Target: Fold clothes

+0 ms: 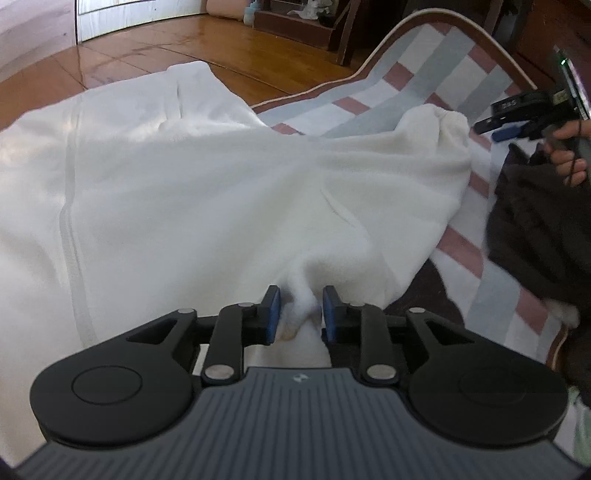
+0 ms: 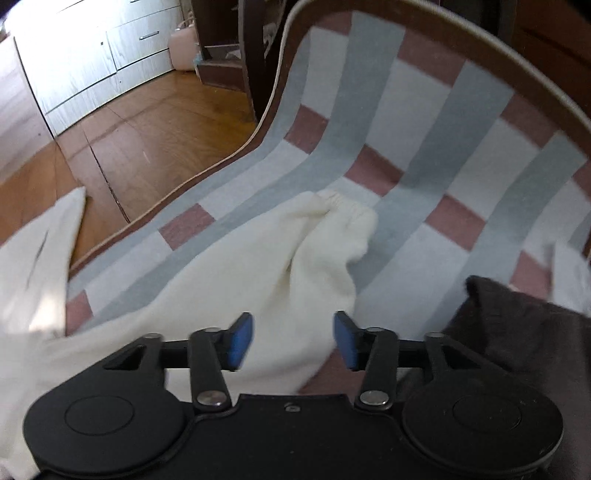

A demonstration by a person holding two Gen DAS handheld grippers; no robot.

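Observation:
A white fleece garment (image 1: 207,192) lies spread over a striped rug (image 1: 424,70) and the wooden floor. My left gripper (image 1: 301,314) is shut on a bunched fold of the white garment. The garment's cuffed sleeve (image 2: 332,218) stretches across the rug in the right wrist view. My right gripper (image 2: 293,339) is open, its blue pads (image 2: 240,341) apart above the sleeve, holding nothing. It also shows at the right edge of the left wrist view (image 1: 524,118), held by a hand.
A dark grey garment (image 1: 535,229) lies on the rug to the right, also in the right wrist view (image 2: 517,325). Wooden floor (image 2: 147,129) lies beyond the rug's edge. White drawers (image 2: 110,48) and dark furniture (image 1: 295,18) stand at the back.

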